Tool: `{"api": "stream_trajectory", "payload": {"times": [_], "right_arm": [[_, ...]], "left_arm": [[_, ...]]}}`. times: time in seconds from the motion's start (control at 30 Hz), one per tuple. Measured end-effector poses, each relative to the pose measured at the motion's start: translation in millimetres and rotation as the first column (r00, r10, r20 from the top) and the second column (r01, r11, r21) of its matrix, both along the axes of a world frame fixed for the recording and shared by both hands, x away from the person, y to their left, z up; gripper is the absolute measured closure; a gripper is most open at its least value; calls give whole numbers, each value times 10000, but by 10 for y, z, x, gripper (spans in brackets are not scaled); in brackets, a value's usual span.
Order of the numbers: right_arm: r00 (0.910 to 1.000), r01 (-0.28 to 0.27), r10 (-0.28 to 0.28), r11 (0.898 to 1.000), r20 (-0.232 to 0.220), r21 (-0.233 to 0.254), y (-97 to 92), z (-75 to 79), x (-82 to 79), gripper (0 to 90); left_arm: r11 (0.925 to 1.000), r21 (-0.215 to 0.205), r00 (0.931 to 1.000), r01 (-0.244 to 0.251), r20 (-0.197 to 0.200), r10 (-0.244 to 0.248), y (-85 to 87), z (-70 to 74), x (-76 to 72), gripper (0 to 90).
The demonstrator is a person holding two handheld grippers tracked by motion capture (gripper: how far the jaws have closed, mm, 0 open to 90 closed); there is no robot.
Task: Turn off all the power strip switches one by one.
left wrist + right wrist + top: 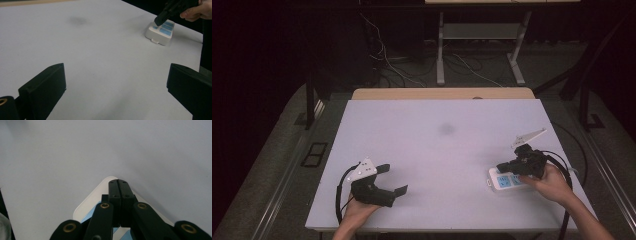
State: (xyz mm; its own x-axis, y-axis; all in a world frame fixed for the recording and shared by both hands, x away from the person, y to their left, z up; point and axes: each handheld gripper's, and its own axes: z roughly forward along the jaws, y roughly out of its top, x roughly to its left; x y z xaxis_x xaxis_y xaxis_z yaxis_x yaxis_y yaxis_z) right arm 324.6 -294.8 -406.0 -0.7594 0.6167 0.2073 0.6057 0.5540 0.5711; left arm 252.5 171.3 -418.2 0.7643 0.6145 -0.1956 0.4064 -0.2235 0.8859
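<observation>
Jaws first: the right gripper [508, 167] has its jaws pressed fully together with nothing between them, and the closed tip is down on top of the white box with blue buttons [507, 180] (some kind of switch or socket block, can't tell exactly). In the right gripper view you can see the two black jaws meeting flat over the white casing, blue patches peeking out on either side lower down. Looks to me like it's poking or pressing one of the blue pads rather than trying to pick the thing up, but whether the tip is actually pushing down or just resting there, I can't say.

Left gripper [391, 181] is spread wide, holding nothing, parked near the front left of the bench [422, 130] with the hand [358, 210] under it.

The bit that matters: the box sits at the front right of the bench, well apart from the left gripper and directly under the right one. Its long axis runs roughly left to right across the bench. From the left gripper view it's far off toward the upper right. So the right hand [555, 183] is clearly the one to do anything with it; any press just goes straight down from where the tip is.
</observation>
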Motion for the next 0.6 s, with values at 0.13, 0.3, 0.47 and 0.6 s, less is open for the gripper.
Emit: {"api": "stream_trajectory", "payload": {"times": [0.13, 0.3, 0.47, 0.6], "right_arm": [[10000, -13, 13, 9999, -13, -136, 9, -44, 19, 897], [10000, 36, -36, 10000, 49, 9, -16, -70, 14, 898], [9999, 50, -51, 10000, 141, 82, -24, -82, 4, 900], [9998, 101, -104, 9998, 182, 182, -35, -93, -4, 900]], "left_arm": [[10000, -2, 10000, -13, 10, 13, 3, 0, 1, 8], [10000, 5, 10000, 8, -13, -8, 1, -4, 2, 8], [10000, 13, 10000, 23, -10, -23, -5, -4, -2, 8], [10000, 14, 10000, 17, -6, -17, -11, -6, -3, 7]]}}
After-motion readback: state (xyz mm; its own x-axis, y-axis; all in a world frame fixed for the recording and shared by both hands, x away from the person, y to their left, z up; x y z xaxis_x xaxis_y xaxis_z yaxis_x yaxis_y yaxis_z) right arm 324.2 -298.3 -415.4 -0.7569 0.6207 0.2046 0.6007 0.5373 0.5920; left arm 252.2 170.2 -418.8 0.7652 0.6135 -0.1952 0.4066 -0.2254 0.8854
